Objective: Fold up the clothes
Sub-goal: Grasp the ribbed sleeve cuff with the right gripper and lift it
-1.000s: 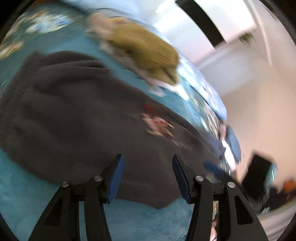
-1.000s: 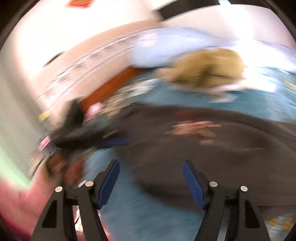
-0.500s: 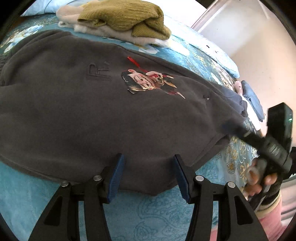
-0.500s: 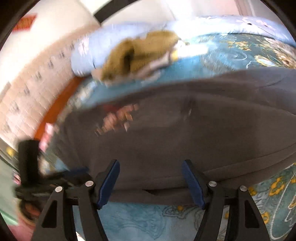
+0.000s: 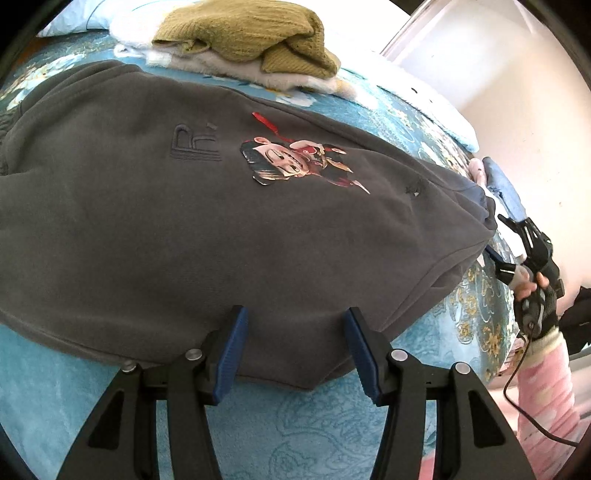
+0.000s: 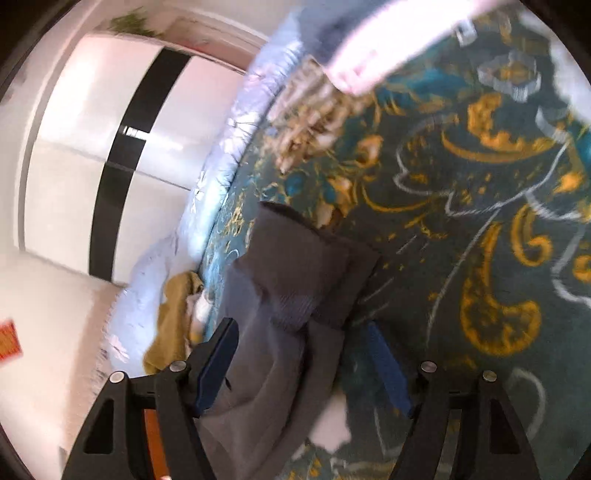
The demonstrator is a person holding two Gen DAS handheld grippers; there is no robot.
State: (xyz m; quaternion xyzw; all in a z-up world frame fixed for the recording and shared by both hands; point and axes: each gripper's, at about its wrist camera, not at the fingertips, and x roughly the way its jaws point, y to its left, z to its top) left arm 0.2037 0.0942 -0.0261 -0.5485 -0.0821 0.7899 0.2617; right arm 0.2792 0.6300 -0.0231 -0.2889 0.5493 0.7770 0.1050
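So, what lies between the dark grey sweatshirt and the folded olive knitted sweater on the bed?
In the left wrist view, a narrow strip of blue patterned bedspread separates the dark grey sweatshirt from the olive sweater on a white garment.

A teal bedspread [image 5: 306, 424] with gold floral patterning covered the bed, a pale blue pillow [image 5: 70, 18] lay at its far edge, and a white wardrobe [image 6: 92, 147] with a black stripe stood beyond

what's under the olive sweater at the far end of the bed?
The olive sweater lies on a white garment, itself on the blue bedspread. Anything deeper in the pile is covered.
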